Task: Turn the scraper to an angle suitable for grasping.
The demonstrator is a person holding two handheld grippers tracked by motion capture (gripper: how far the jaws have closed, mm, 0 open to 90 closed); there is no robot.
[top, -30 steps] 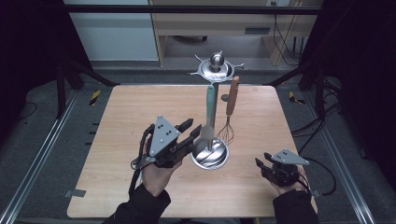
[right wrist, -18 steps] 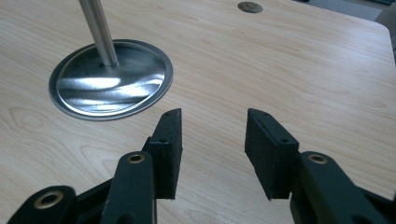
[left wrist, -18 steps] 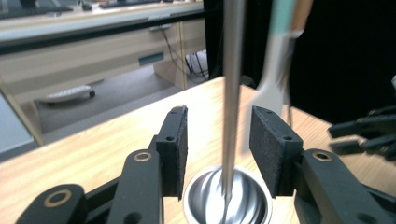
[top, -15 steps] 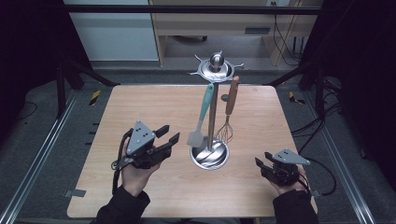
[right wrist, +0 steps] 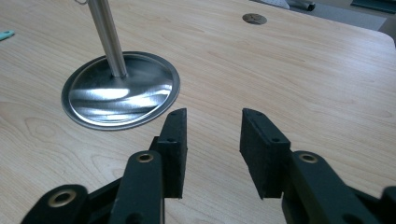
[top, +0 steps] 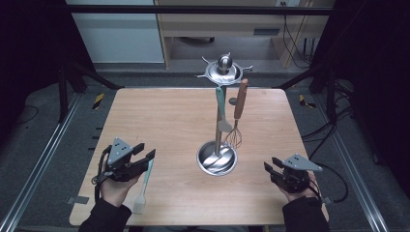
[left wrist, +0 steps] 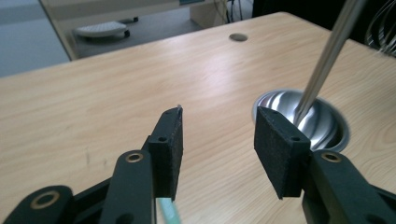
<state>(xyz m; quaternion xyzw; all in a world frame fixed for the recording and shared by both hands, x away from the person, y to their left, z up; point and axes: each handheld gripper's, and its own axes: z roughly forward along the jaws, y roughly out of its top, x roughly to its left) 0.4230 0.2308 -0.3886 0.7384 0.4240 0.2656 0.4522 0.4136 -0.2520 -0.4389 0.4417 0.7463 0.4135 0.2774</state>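
Brush bristles lie at the desk's near edge, the pale teal handle running up under the left tool, whose jaws gape wide just above it; only a teal sliver shows in the left gripper view. Right tool rests at five o'clock, jaws apart and empty. At centre, the steel rack carries a spatula and whisk.

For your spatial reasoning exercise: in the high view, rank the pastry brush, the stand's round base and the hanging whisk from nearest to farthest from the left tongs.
1. Pastry brush, on the table just beneath the left tongs.
2. Stand's round base, mid-table to their right.
3. Whisk, hanging beyond the base.
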